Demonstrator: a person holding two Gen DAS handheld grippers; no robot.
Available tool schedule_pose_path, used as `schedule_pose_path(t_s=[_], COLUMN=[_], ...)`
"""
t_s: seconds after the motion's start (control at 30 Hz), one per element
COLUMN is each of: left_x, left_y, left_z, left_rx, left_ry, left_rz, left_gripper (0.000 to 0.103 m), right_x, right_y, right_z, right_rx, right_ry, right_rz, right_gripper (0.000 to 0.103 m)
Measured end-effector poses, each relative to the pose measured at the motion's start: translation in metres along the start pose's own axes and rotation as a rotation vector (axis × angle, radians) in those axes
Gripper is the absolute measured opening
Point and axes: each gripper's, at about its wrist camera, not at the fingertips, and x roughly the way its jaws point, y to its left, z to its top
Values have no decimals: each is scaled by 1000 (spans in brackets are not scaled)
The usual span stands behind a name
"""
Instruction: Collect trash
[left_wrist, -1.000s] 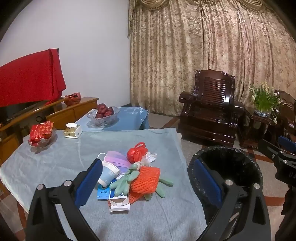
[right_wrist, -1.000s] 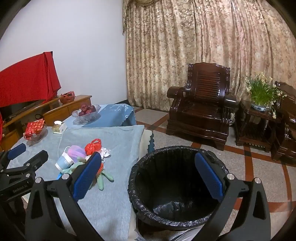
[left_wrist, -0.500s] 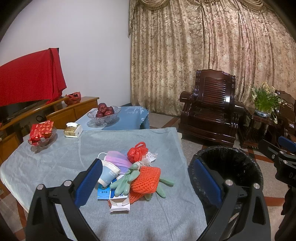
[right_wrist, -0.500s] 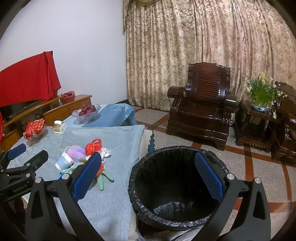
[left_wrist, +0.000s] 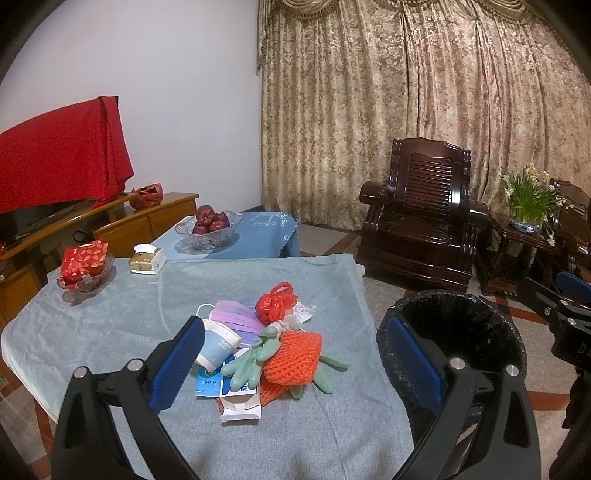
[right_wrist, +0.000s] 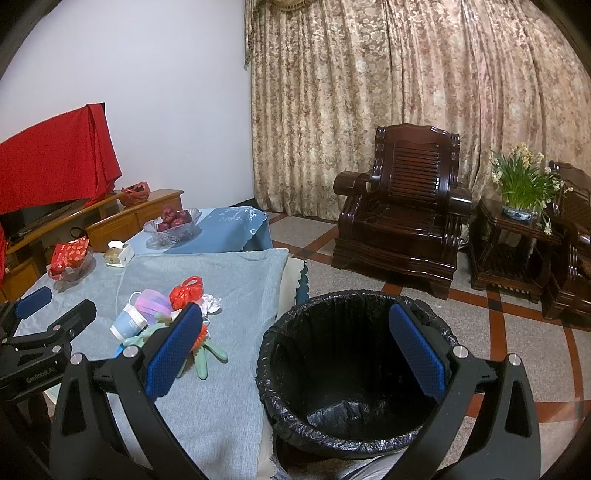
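Observation:
A heap of trash lies on the grey tablecloth (left_wrist: 110, 325): an orange foam net (left_wrist: 293, 358), green gloves (left_wrist: 251, 362), a purple face mask (left_wrist: 232, 321), a red plastic bag (left_wrist: 275, 302), a paper cup (left_wrist: 218, 345) and a small white carton (left_wrist: 240, 406). The heap also shows in the right wrist view (right_wrist: 166, 314). My left gripper (left_wrist: 295, 365) is open and empty, held above and just short of the heap. My right gripper (right_wrist: 295, 354) is open and empty over the rim of the black-lined trash bin (right_wrist: 351, 417), which stands on the floor right of the table.
A dish with a red packet (left_wrist: 83, 262), a tissue box (left_wrist: 146, 260) and a glass bowl of apples (left_wrist: 208, 227) stand at the table's far side. A dark wooden armchair (left_wrist: 424, 218) and a side table with a flower pot (left_wrist: 524, 206) stand beyond the bin.
Both grippers have stayed open and nearly still; the views have shifted only slightly.

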Motion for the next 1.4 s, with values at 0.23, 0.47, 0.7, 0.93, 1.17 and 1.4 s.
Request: schedule_pose_path(t_s=[0.23, 0.47, 0.7, 0.93, 1.17, 1.4], left_x=[0, 0, 0, 0, 0, 0], left_y=[0, 0, 0, 1, 0, 1], left_z=[0, 0, 1, 1, 0, 0], left_rx=[0, 1, 0, 0, 0, 0], left_ry=[0, 0, 0, 0, 0, 0], left_rz=[0, -1, -1, 0, 0, 0], left_gripper=[97, 97, 97, 97, 97, 97], right_x=[4, 4, 4, 4, 4, 5], right_y=[4, 3, 2, 3, 3, 4], right_z=[2, 1, 0, 1, 1, 2], right_rx=[2, 2, 3, 3, 3, 4], right_ry=[2, 1, 0, 2, 2, 4], right_rz=[0, 1, 1, 1, 1, 2], right_gripper=[98, 98, 98, 98, 98, 98])
